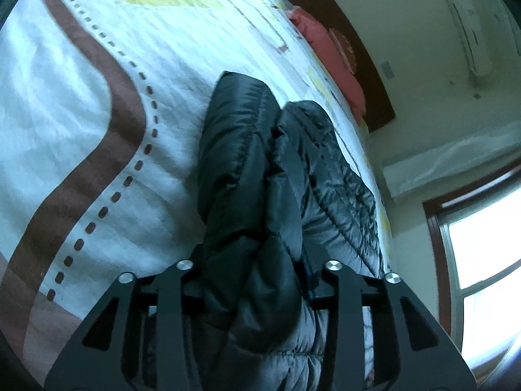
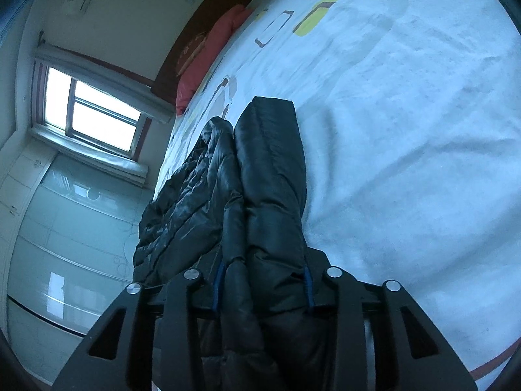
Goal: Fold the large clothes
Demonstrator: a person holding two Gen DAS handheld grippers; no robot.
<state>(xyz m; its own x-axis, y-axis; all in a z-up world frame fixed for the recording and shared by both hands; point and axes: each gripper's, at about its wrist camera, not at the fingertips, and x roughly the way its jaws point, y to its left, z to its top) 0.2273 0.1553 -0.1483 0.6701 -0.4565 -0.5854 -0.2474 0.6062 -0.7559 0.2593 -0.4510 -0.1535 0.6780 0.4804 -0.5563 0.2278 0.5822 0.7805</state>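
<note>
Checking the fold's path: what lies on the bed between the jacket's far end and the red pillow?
Only bare patterned bedspread lies between the black puffer jacket and the red pillow, seen in both wrist views.

The jacket (image 1: 260,176) lies on the bed (image 1: 81,114), with a pillow (image 1: 329,55) at the bed's far end.

Bed: wide, covered by a white bedspread (image 1: 81,104) with a brown wavy band, a dotted line and yellow patches
Pillow: a red pillow (image 1: 329,55) at the far end of the bed, against a dark brown headboard (image 1: 364,65)
Walls: plain, pale cream
Air conditioner: a white unit (image 1: 469,36) mounted high on the wall
Window: brown-framed window (image 2: 94,114) with bright daylight behind the panes
Wardrobe: glossy pale wardrobe doors (image 2: 65,247) beside the bed, reflecting the window light
Light: daylight only, cool and dim away from the glass
</note>
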